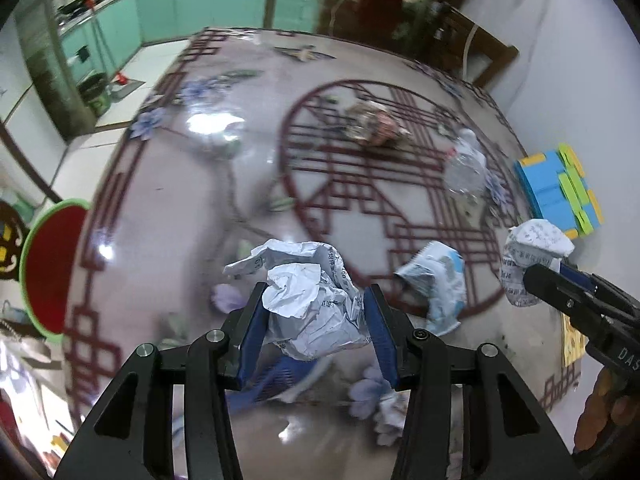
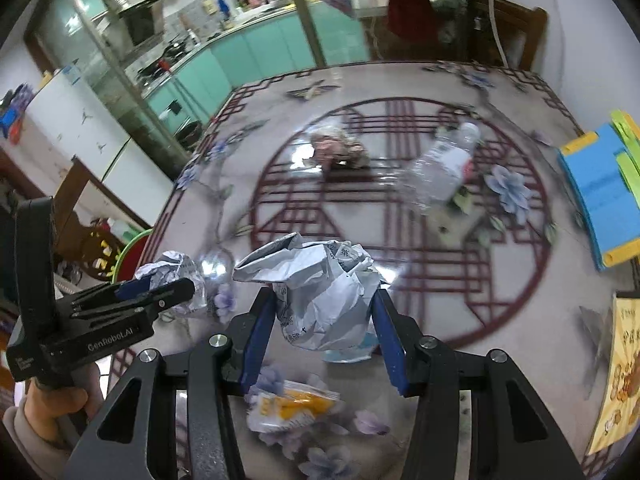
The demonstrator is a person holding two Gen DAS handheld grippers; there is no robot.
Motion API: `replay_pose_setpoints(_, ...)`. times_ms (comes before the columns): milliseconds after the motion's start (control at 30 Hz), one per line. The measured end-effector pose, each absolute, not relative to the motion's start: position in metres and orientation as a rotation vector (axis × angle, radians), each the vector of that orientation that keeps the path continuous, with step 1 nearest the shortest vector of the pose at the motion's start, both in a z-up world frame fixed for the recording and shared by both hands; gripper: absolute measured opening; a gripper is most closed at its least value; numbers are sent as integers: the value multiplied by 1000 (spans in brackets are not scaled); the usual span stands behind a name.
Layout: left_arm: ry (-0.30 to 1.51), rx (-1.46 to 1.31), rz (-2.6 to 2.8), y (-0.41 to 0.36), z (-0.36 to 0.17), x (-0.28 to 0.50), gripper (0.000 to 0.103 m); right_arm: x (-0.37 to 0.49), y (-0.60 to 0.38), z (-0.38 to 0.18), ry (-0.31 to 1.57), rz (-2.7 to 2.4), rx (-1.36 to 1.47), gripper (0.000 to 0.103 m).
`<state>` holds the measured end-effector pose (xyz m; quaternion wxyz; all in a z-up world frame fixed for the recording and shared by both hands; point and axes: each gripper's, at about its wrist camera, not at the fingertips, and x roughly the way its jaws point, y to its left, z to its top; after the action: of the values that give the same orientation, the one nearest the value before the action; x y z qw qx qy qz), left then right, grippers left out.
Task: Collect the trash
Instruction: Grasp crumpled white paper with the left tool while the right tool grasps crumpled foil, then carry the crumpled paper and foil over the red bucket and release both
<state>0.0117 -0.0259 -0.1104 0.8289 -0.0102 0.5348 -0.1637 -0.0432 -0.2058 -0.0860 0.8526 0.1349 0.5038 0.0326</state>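
My left gripper (image 1: 317, 292) is shut on a crumpled ball of white printed paper (image 1: 312, 320), lifted off the glossy patterned table (image 1: 192, 208). My right gripper (image 2: 324, 296) is shut on a second crumpled paper ball (image 2: 328, 320), also raised. Each view shows the other gripper from the side: the right gripper (image 1: 536, 276) with its paper (image 1: 536, 240), the left gripper (image 2: 184, 286) with its paper (image 2: 172, 268). Lying on the table are a blue-white wrapper (image 1: 436, 284), a yellow-white wrapper (image 2: 292, 404), a clear plastic bottle (image 2: 444, 164) and a brownish crumpled wrapper (image 2: 336, 148).
A red basin with a green rim (image 1: 52, 268) sits beyond the table's left edge. A blue, yellow and green box (image 1: 556, 188) lies at the right edge, with a yellow printed sheet (image 2: 624, 380) nearer. A blue plastic piece (image 1: 276, 380) lies under the left gripper.
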Motion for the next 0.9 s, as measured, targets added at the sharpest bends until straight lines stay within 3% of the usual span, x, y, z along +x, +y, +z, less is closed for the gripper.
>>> replay_pose_setpoints(900,1129,-76,-309,87,-118,60,47,7,-97,-73,1036,71,255,48)
